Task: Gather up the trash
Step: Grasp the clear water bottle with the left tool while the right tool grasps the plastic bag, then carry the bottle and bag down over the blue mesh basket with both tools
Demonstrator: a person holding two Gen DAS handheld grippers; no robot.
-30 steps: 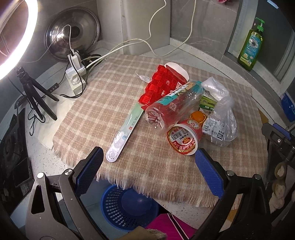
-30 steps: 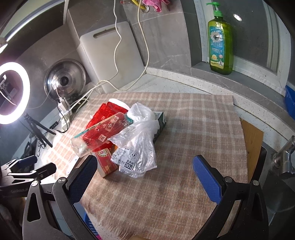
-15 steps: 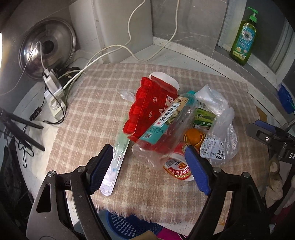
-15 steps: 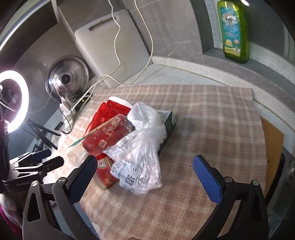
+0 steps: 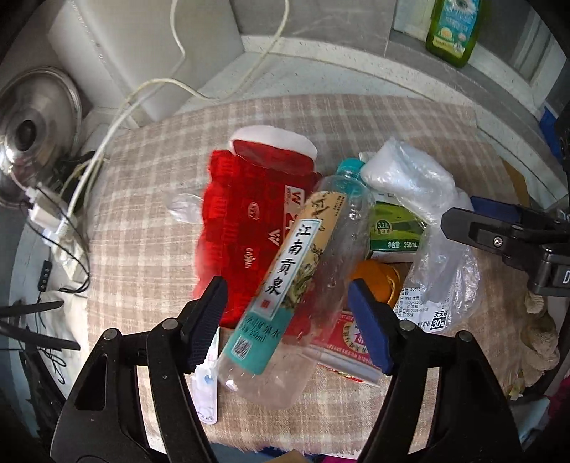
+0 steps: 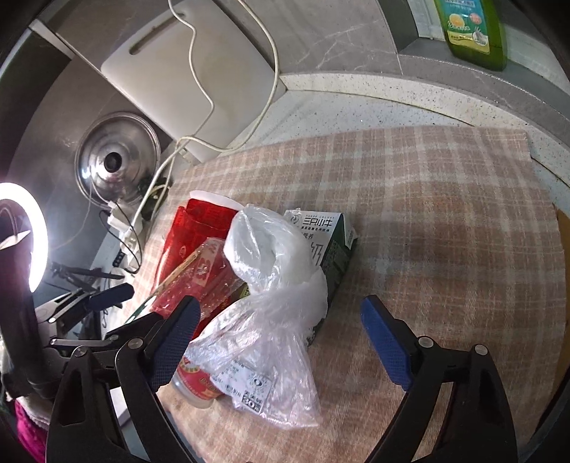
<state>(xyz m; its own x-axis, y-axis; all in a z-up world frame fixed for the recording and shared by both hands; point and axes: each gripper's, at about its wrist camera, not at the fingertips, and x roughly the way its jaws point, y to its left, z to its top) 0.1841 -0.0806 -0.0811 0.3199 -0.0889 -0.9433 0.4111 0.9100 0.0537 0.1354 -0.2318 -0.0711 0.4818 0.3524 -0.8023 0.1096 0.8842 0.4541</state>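
A pile of trash lies on a checked cloth (image 5: 142,199). A clear plastic bottle (image 5: 295,270) with a teal cap lies on a red plastic wrapper (image 5: 245,213). My left gripper (image 5: 290,324) is open, its jaws either side of the bottle's lower half. Beside it are a red cup (image 5: 347,345), orange peel (image 5: 374,281), a green milk carton (image 5: 395,231) and a clear plastic bag (image 5: 427,213). My right gripper (image 6: 281,338) is open, its jaws either side of the bag (image 6: 270,302); the carton (image 6: 327,242) lies behind it.
A toothbrush packet (image 5: 206,384) lies at the cloth's near edge. A steel lid (image 6: 114,160), a cutting board (image 6: 185,67), a power strip and white cables (image 5: 57,220) stand at the back left. A green soap bottle (image 6: 470,28) stands on the ledge. A ring light (image 6: 25,235) glows at the left.
Both grippers have moved forward and down onto the pile. The left now straddles the bottle, the right straddles the plastic bag. The trash has not moved.
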